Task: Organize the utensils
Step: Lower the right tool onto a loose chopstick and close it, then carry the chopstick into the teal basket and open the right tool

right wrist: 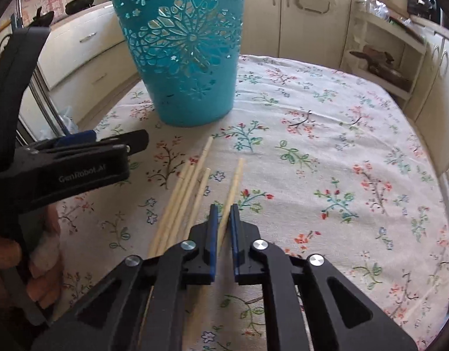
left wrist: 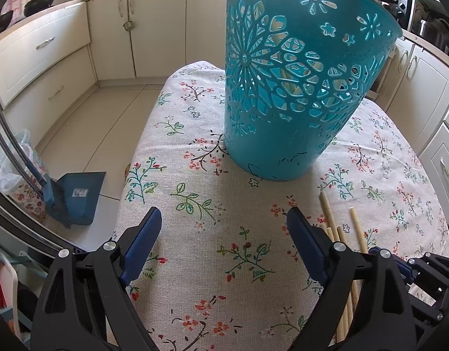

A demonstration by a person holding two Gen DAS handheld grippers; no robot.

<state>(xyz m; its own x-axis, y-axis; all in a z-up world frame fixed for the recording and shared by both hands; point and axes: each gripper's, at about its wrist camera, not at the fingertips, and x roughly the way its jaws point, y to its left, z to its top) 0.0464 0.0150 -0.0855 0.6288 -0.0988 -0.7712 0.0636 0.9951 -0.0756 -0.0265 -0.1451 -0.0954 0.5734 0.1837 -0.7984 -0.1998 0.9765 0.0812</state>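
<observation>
A teal cut-out basket [left wrist: 297, 87] [right wrist: 186, 58] stands upright on the flowered tablecloth [right wrist: 326, 161], with pale sticks showing through its holes. Several wooden chopsticks [right wrist: 183, 193] [left wrist: 357, 228] lie loose on the cloth in front of it. My right gripper [right wrist: 223, 213] is shut on the rightmost chopstick [right wrist: 234, 181], which sticks out past the blue pads toward the basket. My left gripper [left wrist: 224, 216] [right wrist: 133, 143] hovers open over bare cloth, left of the chopsticks, with nothing between its fingers.
A hand [right wrist: 46, 263] holds the left gripper. The table's left edge drops to a tiled floor with a blue dustpan [left wrist: 78, 196]. Cream cabinets [left wrist: 157, 29] ring the room; an open shelf [right wrist: 382, 58] stands at the far right.
</observation>
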